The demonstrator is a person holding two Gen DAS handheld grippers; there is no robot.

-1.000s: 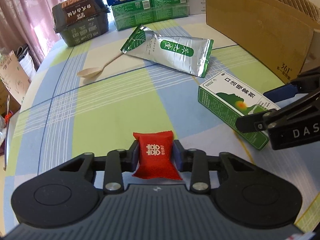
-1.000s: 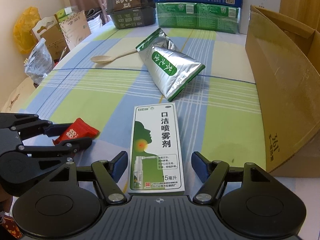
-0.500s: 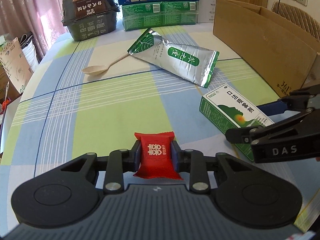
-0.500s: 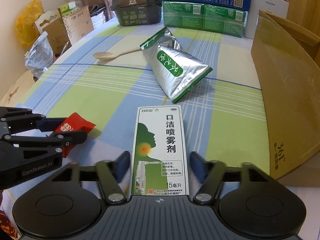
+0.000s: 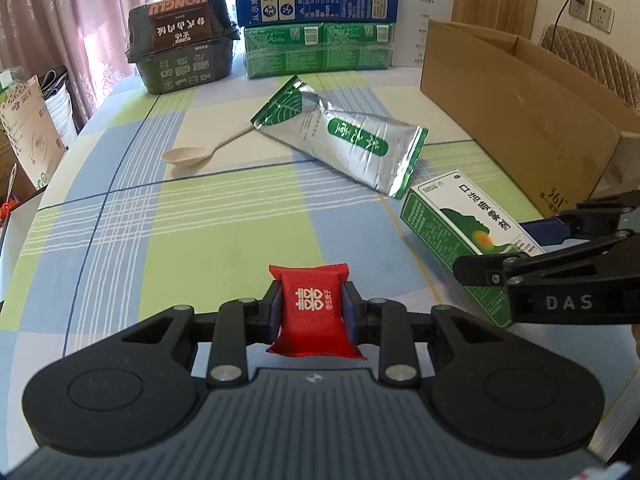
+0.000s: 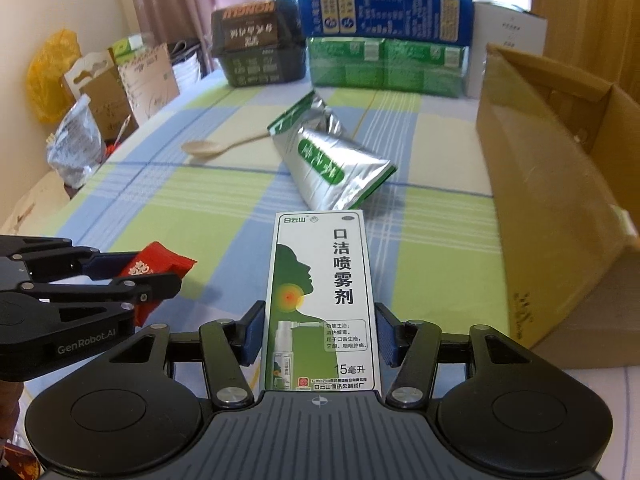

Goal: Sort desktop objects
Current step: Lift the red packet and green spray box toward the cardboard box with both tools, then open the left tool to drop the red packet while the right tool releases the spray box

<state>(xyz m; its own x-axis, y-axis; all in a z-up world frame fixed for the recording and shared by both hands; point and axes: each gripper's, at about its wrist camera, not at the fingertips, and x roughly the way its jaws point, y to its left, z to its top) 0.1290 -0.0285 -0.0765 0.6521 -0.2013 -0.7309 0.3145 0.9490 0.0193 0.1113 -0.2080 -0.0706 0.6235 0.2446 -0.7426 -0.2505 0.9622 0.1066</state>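
Clamping a glossy red candy packet (image 5: 311, 312) between its blue pads, the left tool (image 5: 311, 314) is held level above the checked cloth on the counter (image 5: 200, 220). One flat green-and-white spray carton (image 6: 320, 300) sits squeezed in the right tool (image 6: 320, 334). Beyond lie one crinkled foil pouch (image 5: 344, 140), one pale spoon (image 5: 196, 154) and one open cardboard box (image 5: 520, 100).
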